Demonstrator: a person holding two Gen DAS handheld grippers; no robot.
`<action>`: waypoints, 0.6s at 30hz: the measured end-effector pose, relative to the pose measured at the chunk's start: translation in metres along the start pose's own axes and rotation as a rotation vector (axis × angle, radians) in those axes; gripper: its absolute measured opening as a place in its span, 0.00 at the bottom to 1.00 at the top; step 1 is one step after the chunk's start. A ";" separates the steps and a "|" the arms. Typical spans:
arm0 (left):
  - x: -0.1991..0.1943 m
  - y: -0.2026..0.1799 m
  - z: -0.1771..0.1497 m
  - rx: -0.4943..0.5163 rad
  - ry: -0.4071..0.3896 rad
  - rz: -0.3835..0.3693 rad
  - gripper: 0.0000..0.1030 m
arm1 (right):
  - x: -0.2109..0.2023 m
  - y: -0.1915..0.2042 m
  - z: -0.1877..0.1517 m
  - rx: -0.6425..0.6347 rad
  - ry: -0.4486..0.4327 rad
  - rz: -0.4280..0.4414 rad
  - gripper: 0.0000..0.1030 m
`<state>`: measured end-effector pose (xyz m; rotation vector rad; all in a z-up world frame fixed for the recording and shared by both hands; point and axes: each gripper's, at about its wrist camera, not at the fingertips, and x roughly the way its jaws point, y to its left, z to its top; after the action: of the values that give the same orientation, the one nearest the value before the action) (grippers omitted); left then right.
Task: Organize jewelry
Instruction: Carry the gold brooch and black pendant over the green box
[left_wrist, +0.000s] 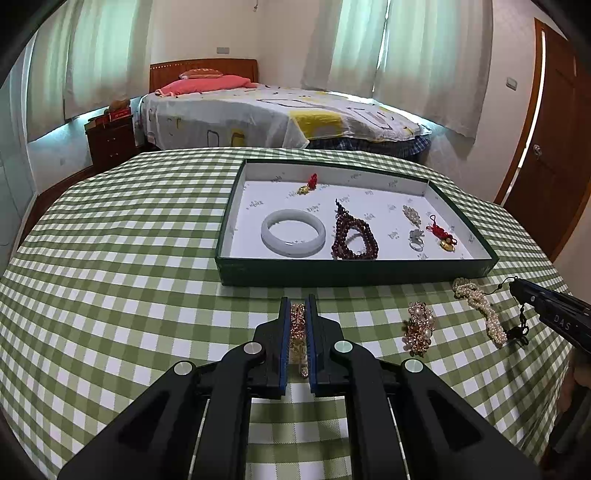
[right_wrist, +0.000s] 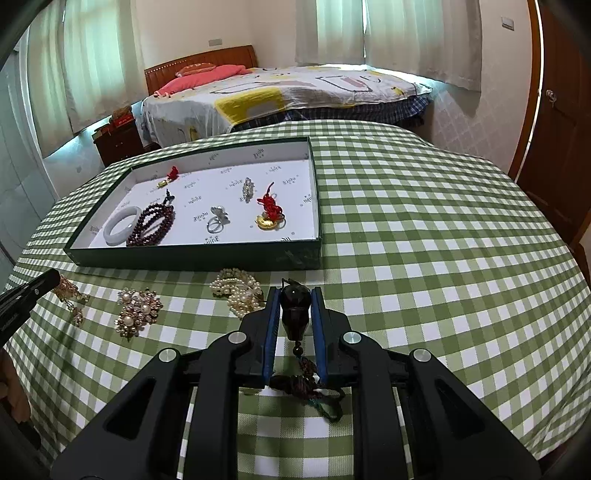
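Jewelry is split between the checked tablecloth (left_wrist: 129, 258) and a shallow green tray (left_wrist: 354, 273). A gold-toned chain piece (left_wrist: 297, 328) sits pinched between the nearly closed blue pads of the left gripper (left_wrist: 297, 306), its lower end dangling below them. The right gripper (right_wrist: 294, 295) is clamped on a dark carved pendant (right_wrist: 294, 310), whose tassel (right_wrist: 310, 384) trails down behind the fingers. On the cloth, just in front of the tray, lie a pearl-and-gold brooch (left_wrist: 419, 326) and a pearl strand (left_wrist: 480, 308). Inside the tray, on white printed lining, rest a white bangle (left_wrist: 293, 232), a dark red bead strand (left_wrist: 352, 234), a silver ring (left_wrist: 416, 240), a crystal brooch (left_wrist: 412, 214), and two red-knotted gold charms (left_wrist: 443, 236), one near the far wall (left_wrist: 308, 184).
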<state>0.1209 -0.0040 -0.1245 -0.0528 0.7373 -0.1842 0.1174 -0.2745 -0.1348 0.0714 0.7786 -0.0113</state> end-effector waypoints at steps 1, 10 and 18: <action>-0.001 0.000 0.000 0.001 -0.003 0.000 0.08 | -0.003 0.001 0.001 -0.002 -0.006 0.002 0.17; -0.012 -0.001 0.004 -0.003 -0.028 -0.002 0.08 | -0.022 0.008 0.006 -0.014 -0.048 0.018 0.17; -0.028 -0.001 0.014 -0.012 -0.066 -0.008 0.08 | -0.045 0.015 0.014 -0.021 -0.104 0.041 0.17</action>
<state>0.1103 -0.0001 -0.0955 -0.0726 0.6727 -0.1849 0.0962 -0.2614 -0.0925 0.0665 0.6730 0.0315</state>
